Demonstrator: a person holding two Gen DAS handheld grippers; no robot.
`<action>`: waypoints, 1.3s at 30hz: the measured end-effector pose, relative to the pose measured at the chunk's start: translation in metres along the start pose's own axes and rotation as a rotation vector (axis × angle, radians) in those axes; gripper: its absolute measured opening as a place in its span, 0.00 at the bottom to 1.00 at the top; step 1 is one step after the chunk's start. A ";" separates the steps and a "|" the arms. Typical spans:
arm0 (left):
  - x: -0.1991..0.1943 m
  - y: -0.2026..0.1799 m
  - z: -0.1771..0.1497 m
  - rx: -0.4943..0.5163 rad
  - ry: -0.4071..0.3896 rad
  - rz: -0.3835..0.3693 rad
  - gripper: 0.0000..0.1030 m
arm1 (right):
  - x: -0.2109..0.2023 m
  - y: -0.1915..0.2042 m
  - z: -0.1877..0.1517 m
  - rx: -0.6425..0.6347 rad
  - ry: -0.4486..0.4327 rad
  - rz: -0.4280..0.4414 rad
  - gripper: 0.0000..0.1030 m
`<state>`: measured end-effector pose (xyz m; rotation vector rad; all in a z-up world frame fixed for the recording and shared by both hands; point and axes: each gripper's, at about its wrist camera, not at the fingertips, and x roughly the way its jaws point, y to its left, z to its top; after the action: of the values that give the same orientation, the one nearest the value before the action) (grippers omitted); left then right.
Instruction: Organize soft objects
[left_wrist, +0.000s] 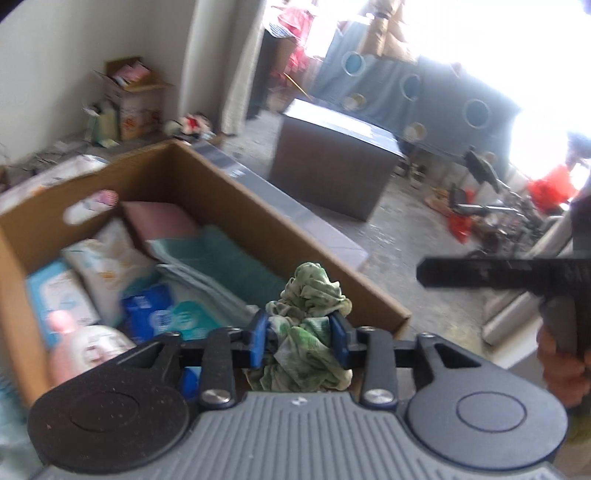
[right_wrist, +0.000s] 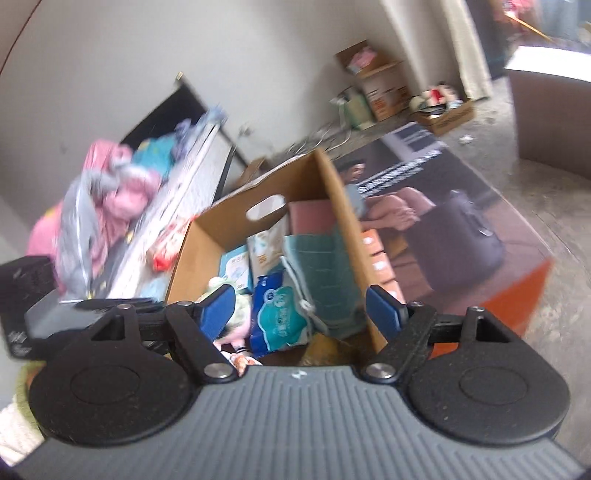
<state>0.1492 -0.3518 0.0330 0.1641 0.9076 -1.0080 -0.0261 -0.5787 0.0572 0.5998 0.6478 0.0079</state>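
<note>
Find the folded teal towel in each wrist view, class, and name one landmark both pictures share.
Left wrist view: the folded teal towel lies inside the cardboard box, along its right wall, left of centre in the picture.
Right wrist view: the towel lies against the same wall, near the picture's centre, between the open right gripper's fingers.
Shared landmark: the oval handle cut-out in the box's far wall.

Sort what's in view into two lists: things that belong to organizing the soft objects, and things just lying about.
Belongs to the job:
- green cloth between the left tongs
- cardboard box with tissue packs and folded teal fabric
- pile of pink clothes
- right tongs, open

Just lying about:
- dark box on the floor
- small carton by the wall
</note>
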 end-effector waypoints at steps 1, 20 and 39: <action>0.012 -0.002 0.002 -0.005 0.020 -0.013 0.57 | -0.010 -0.005 -0.009 0.023 -0.011 -0.002 0.76; -0.078 0.027 -0.038 -0.152 -0.138 0.084 0.87 | -0.029 -0.006 -0.088 0.165 -0.193 -0.008 0.83; -0.209 0.089 -0.144 -0.378 -0.263 0.559 1.00 | 0.011 0.161 -0.103 -0.200 -0.195 -0.165 0.99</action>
<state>0.0907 -0.0918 0.0681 -0.0365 0.7349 -0.3194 -0.0473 -0.3886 0.0705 0.3475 0.4981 -0.1365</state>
